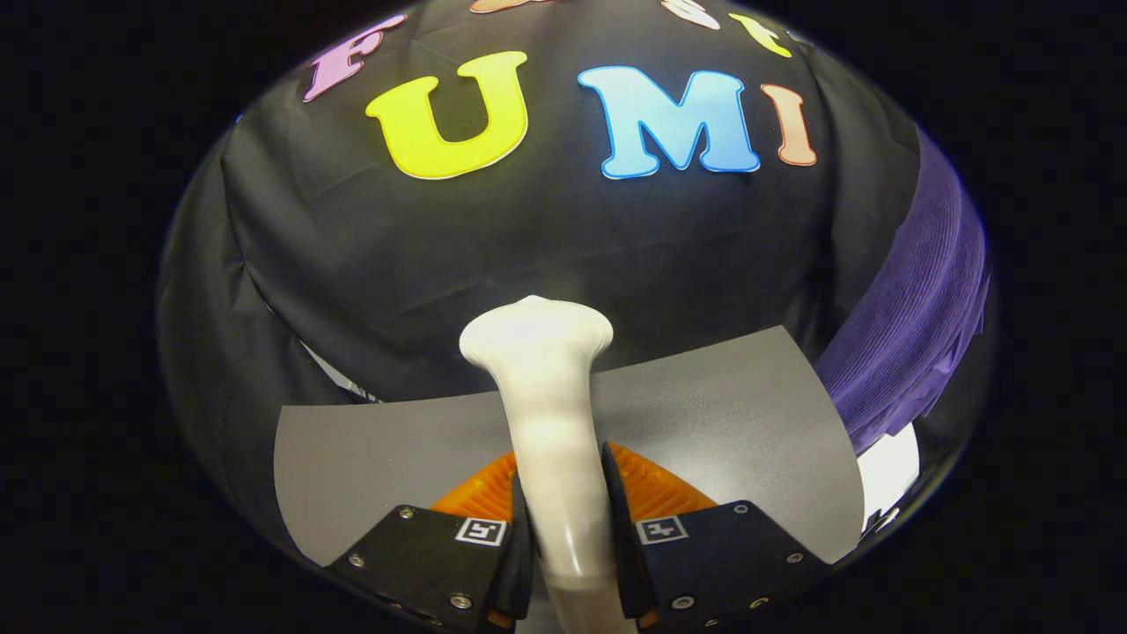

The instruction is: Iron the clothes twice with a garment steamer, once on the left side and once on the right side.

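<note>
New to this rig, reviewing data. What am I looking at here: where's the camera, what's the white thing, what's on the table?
The camera rides on a handheld two-finger gripper that a person carries, and it looks forward along the fingers, which show at the bottom. The fisheye lens bends everything round. The fingers are closed on the white handle of a garment steamer, whose wide head points away toward the booth's black cloth wall. Below lies a grey mat, with something orange and ribbed right behind the fingers. A purple garment hangs off to the right, beyond the mat.
</note>
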Demonstrator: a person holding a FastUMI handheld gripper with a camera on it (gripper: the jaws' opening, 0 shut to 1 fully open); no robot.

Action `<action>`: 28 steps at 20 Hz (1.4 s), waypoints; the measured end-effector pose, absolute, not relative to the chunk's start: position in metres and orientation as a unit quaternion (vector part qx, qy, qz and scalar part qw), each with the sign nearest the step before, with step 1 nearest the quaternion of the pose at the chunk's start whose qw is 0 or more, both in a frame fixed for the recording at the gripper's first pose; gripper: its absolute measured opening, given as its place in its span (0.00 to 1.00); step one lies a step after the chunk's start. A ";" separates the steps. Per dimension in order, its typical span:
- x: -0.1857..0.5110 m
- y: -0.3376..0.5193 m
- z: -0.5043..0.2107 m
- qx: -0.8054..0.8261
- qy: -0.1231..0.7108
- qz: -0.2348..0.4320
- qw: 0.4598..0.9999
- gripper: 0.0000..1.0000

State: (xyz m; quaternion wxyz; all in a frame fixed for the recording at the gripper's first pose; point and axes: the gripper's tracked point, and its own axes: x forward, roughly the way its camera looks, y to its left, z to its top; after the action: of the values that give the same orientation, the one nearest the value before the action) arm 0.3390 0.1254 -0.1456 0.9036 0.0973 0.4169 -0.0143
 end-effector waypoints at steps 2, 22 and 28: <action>0.340 0.126 -0.140 0.103 0.409 -0.013 0.907 0.39; 0.226 0.038 0.003 0.076 0.202 0.040 0.976 0.38; 0.186 -0.012 0.048 0.102 0.130 0.027 0.986 0.36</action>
State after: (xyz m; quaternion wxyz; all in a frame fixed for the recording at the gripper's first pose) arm 0.1856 -0.0116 0.0481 0.9860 0.1016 0.1298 0.0272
